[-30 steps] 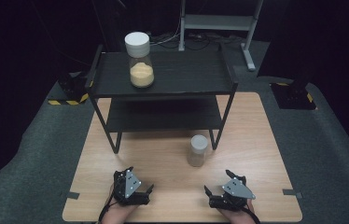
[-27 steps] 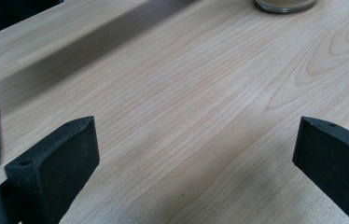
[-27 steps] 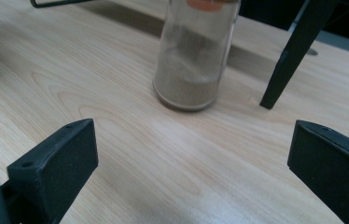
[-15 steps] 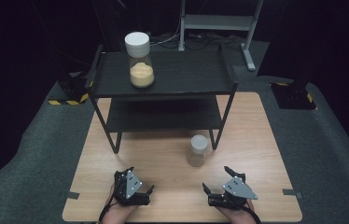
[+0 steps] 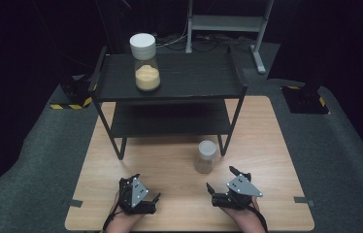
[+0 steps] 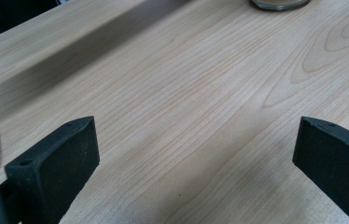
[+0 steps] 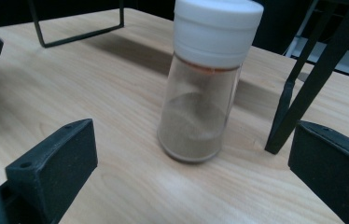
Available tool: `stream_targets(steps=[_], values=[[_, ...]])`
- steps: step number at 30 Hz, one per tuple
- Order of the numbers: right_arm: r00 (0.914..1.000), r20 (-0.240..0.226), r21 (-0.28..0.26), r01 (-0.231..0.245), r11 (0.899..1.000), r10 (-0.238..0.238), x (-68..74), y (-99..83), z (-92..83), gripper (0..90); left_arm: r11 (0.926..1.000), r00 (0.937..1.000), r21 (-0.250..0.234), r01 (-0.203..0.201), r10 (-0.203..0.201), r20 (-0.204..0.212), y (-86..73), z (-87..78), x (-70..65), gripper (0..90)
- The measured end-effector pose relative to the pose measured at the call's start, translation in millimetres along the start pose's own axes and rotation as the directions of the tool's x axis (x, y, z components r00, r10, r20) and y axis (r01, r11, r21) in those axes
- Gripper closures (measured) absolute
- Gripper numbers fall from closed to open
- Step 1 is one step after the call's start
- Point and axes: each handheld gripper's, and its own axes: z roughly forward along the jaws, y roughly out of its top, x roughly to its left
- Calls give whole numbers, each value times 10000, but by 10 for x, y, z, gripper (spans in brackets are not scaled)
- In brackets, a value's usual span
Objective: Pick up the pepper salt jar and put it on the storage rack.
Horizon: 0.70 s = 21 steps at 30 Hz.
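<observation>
In the left gripper view, the top edge is cutting off the small jar (image 6: 280, 3), leaving just its base at upper right. In the right gripper view, the frame's top is clipping the shelf rack's (image 7: 303, 88) legs, and the jar's cap is blurring slightly.

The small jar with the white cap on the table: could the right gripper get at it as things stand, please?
Probably yes. The right gripper is open and the small jar stands upright ahead of its jaws with bare table between. The shelf leg beside it leaves less room on that side.
</observation>
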Motion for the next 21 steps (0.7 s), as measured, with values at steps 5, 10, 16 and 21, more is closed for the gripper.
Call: stream_targets(steps=[5,10,16,21], values=[[10000,69,-36,-13,10000,13,3,75,75,0,9999,9999,-34,98,-98,38,-7,-3,13,7],[10000,91,-93,-15,10000,16,12,131,151,0,10000,10000,-59,81,-80,54,-11,-5,15,7],[9998,115,-164,-185,9997,186,-4,160,239,0,9999,9999,-81,104,-103,97,-16,-6,24,7],[9991,167,-196,-395,9990,399,-28,189,354,0,9998,9998,-155,149,-148,124,-29,-13,36,7]])
